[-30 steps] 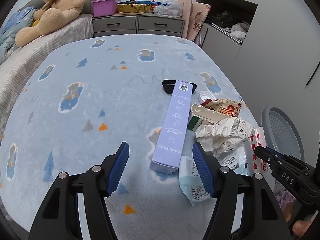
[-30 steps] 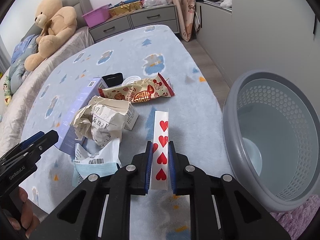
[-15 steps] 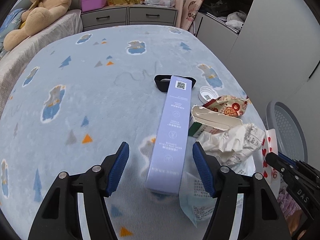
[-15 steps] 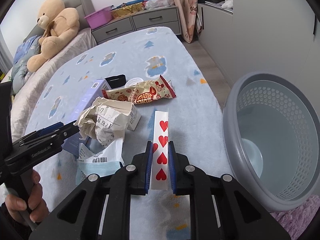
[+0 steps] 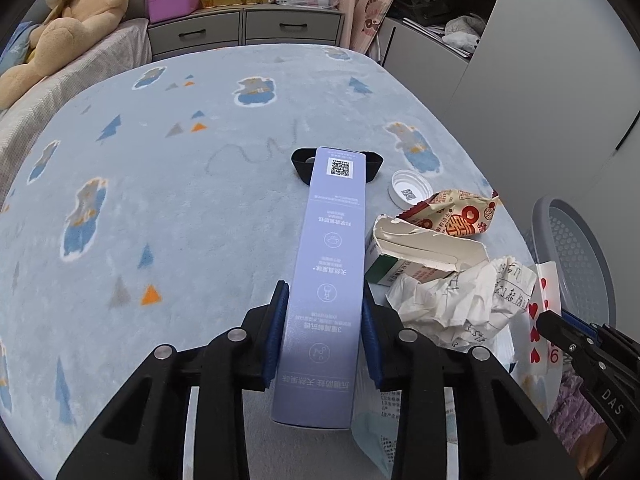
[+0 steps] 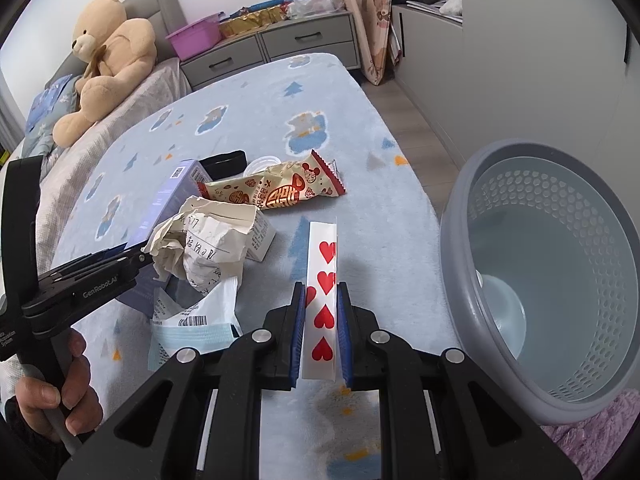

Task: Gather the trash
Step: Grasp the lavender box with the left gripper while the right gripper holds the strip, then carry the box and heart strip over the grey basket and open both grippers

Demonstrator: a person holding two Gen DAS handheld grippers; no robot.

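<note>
The left gripper (image 5: 324, 332) clamps the purple box (image 5: 332, 264), while the right gripper (image 6: 320, 328) pinches the card (image 6: 322, 296) beside the basket (image 6: 552, 280).

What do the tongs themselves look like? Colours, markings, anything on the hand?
Both tongs, left and right, are matte black plastic with blue finger pads and silver pivot screws. White "GenRobot.AI" lettering marks the left body, "DAS" the right. The left hand is bare.

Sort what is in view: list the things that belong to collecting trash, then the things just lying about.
Job: purple box in left tool; heart card in right tool; crumpled paper; snack wrapper; grey bin.

Lying about: teddy bear; pink tub; drawers.
</note>
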